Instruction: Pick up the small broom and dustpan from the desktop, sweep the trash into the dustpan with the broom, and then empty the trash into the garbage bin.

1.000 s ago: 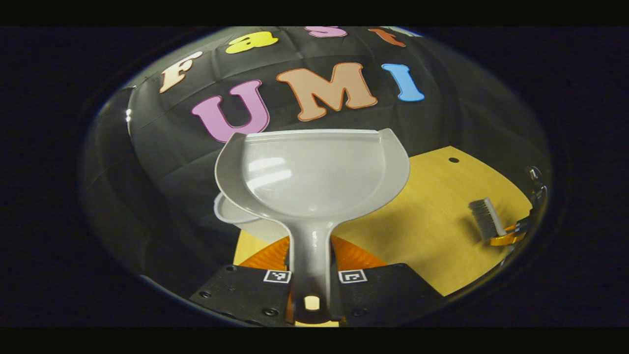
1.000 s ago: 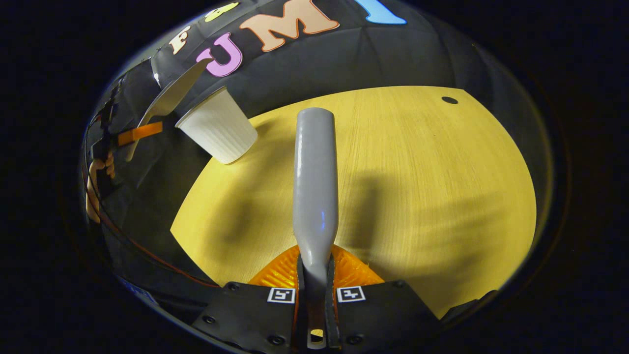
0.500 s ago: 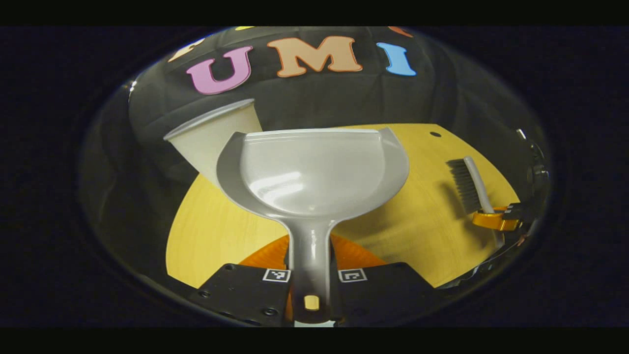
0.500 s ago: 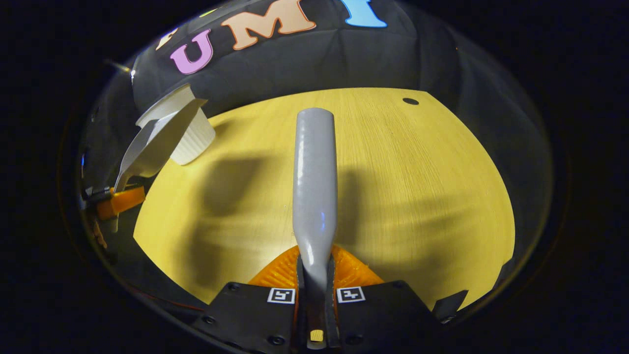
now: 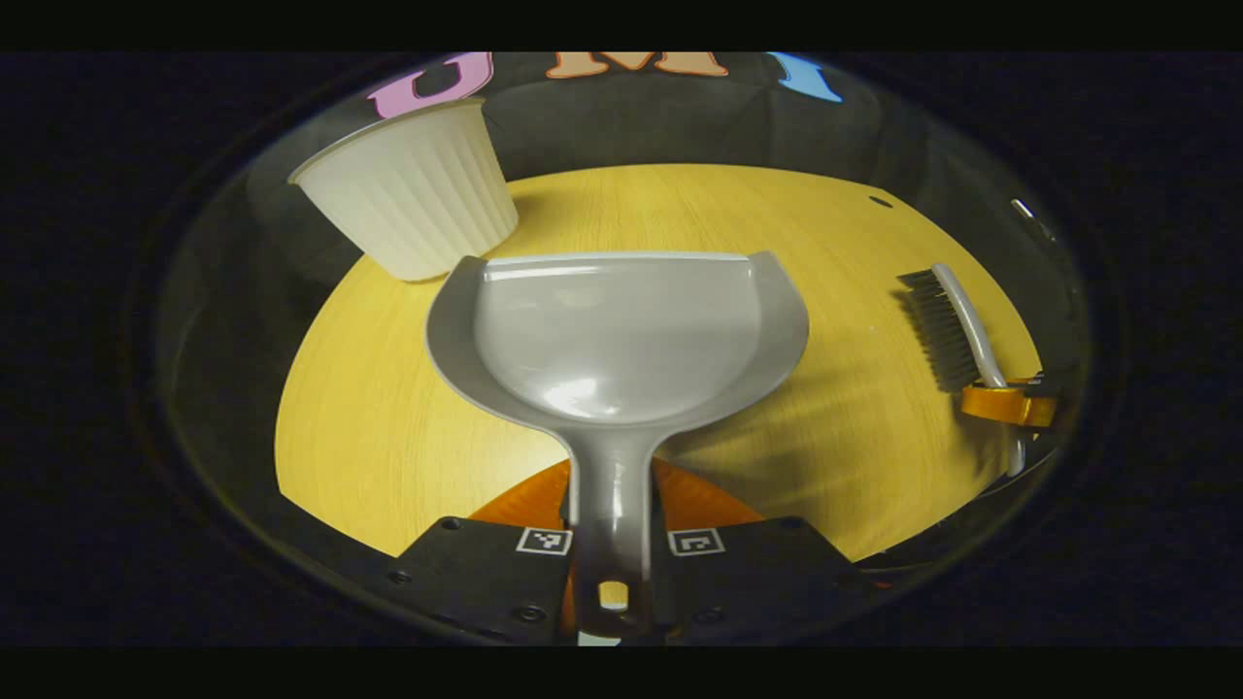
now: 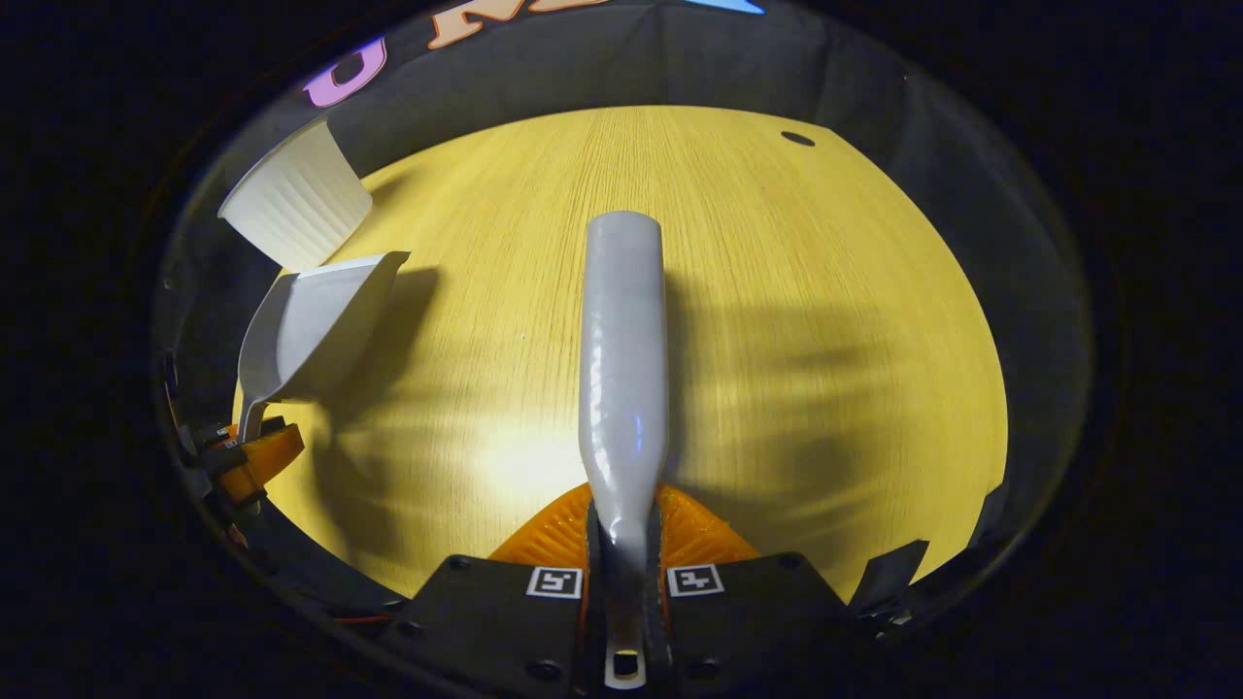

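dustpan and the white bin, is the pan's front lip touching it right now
Cannot tell. In the left gripper view the dustpan lip overlaps the garbage bin base; in the right gripper view their edges meet with no plain gap or contact.

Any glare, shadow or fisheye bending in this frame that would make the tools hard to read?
Left gripper view: a soft highlight sits in the dustpan bowl, and the bin leans from fisheye bending. Right gripper view: a bright patch on the desktop lies left of the broom handle, with broad soft shadows beside the handle and dustpan; both tools stay readable.
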`<action>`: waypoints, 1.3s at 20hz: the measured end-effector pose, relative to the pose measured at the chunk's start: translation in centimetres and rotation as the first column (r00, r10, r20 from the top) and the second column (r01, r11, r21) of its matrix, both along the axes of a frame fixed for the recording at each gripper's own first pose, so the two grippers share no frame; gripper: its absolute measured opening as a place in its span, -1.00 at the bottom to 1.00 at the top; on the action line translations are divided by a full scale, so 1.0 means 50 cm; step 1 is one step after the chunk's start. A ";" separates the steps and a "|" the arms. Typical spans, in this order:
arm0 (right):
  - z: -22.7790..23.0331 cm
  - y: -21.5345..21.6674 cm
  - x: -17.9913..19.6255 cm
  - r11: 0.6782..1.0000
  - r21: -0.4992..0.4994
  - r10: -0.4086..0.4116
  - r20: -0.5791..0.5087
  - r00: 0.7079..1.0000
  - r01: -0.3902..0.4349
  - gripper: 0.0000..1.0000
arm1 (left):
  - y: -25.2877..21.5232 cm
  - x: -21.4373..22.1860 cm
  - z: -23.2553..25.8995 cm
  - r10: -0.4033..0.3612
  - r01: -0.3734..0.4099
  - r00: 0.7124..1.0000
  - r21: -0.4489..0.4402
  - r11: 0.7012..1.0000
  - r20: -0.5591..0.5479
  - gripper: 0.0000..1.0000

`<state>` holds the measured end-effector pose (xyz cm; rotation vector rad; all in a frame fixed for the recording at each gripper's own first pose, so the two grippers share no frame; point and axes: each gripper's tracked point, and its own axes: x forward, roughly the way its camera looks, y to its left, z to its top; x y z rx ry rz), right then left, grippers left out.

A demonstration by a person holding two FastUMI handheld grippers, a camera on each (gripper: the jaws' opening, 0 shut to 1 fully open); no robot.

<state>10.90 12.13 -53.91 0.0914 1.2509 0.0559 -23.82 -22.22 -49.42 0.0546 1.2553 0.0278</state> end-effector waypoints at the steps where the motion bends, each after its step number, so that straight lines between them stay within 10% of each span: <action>1: 0.002 -0.005 -0.001 1.000 -0.016 0.008 -0.003 1.000 -0.008 -0.65 | 0.000 -0.001 0.002 -0.004 0.004 1.000 0.001 1.000 -0.020 -0.57; 9: 0.018 -0.004 -0.002 1.000 -0.009 0.018 -0.072 0.997 -0.019 -0.42 | 0.003 -0.005 0.003 0.027 -0.028 0.998 -0.010 1.000 -0.052 -0.46; 11: 0.022 -0.012 -0.010 0.999 -0.018 0.029 -0.061 0.998 -0.031 0.36 | 0.001 -0.001 0.013 0.028 -0.029 0.999 -0.014 0.999 -0.038 -0.37; 14: 0.036 -0.015 -0.013 0.999 -0.022 0.044 -0.021 0.999 -0.045 1.00 | -0.003 0.002 0.032 0.030 -0.030 1.000 0.009 1.000 0.004 0.88; 18: 0.120 -0.037 -0.006 0.997 -0.033 0.068 0.158 0.985 -0.064 0.97 | 0.015 0.039 0.118 0.027 -0.046 0.984 0.107 0.993 0.177 0.92; 22: 0.279 -0.066 0.008 0.997 -0.022 0.081 0.437 0.896 -0.079 1.00 | 0.002 0.105 0.302 -0.035 -0.051 0.882 0.169 0.984 0.469 0.91; 26: 0.458 -0.072 -0.001 0.998 0.015 0.035 0.695 0.719 -0.063 1.00 | -0.008 0.139 0.495 -0.051 -0.095 0.716 0.170 0.981 0.696 0.89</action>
